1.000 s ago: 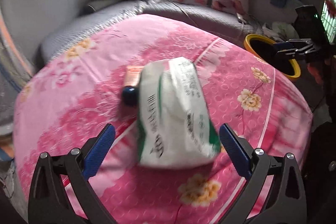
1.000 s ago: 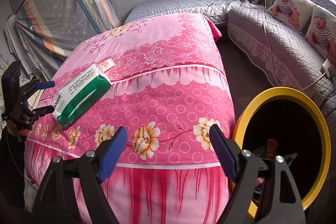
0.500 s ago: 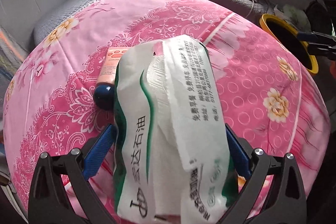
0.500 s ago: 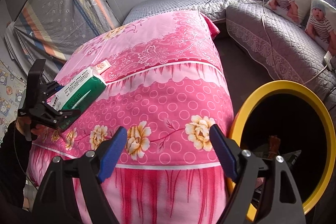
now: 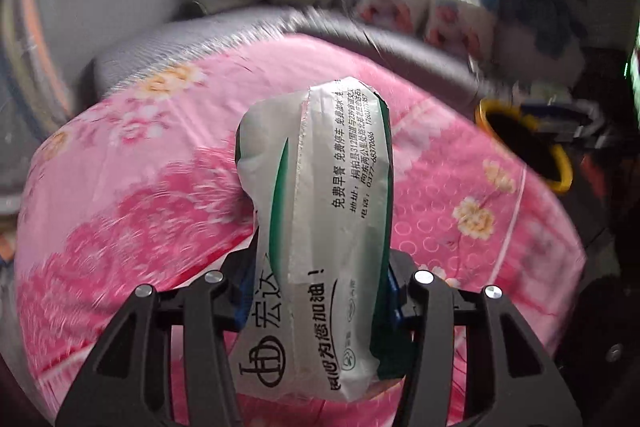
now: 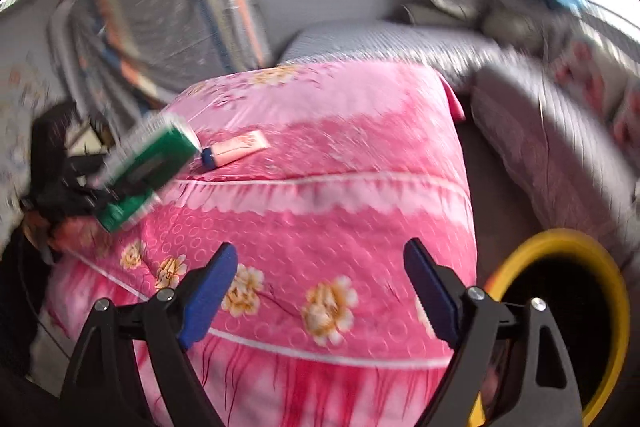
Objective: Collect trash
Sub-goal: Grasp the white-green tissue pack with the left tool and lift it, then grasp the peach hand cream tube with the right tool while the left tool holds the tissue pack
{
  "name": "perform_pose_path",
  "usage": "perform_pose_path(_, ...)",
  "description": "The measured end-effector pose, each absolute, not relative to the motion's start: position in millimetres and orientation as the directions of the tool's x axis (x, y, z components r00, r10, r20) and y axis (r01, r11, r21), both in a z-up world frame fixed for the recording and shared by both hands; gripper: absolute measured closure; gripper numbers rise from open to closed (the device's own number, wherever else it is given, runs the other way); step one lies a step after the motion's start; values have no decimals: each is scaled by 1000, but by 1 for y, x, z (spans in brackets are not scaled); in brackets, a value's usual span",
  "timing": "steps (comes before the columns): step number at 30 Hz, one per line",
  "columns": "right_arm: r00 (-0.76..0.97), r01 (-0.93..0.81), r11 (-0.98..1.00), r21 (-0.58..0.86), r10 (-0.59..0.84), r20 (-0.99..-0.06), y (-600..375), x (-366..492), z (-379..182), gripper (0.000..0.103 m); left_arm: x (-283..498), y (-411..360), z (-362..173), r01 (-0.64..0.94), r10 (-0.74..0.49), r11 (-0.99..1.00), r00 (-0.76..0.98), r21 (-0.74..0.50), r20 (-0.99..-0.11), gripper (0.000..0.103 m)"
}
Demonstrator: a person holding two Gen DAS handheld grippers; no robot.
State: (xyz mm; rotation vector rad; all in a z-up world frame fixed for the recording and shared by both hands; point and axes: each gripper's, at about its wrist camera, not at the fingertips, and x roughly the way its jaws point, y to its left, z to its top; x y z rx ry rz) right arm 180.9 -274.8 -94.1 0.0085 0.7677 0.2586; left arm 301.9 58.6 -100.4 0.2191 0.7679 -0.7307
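Because the yellow-rimmed bin (image 6: 560,311) sits beside the pink-covered bed (image 6: 320,227), the tissue pack (image 5: 320,227) is clamped end-on and lifted clear by the just-closed left gripper (image 5: 320,291), while the right gripper (image 6: 320,291) is kept spread and empty for the tube (image 6: 236,151).
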Motion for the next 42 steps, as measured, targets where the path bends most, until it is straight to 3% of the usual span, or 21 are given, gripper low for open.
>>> perform_pose_path(4,723,-251,968,-8,181,-666,-236,190,-87,17,277,106,-79,561,-497,822,620,-99,-607,55)
perform_pose_path(8,711,-259,965,44,222,-668,-199,213,-85,14,254,144,-69,429,-417,896,726,-113,-546,55)
perform_pose_path(15,646,-108,991,79,130,-752,-121,291,-105,14,219,161,-63,418,-461,887,774,-196,-435,52)
perform_pose_path(21,567,22,996,83,56,-822,-82,351,-131,30,201,172,-54,442,-507,860,798,-256,-326,48)
perform_pose_path(33,496,183,983,-6,-98,-863,-55,388,-167,33,194,203,-66,417,-513,845,808,-334,-289,45)
perform_pose_path(36,448,183,983,15,-70,-891,-52,397,-182,46,192,204,-68,409,-504,850,813,-331,-291,45)
perform_pose_path(38,485,185,982,34,-62,-873,-55,396,-179,62,189,204,-68,405,-500,854,815,-327,-294,45)
perform_pose_path(42,488,125,986,112,37,-872,-64,399,-175,68,188,201,-67,391,-482,865,821,-314,-307,44)
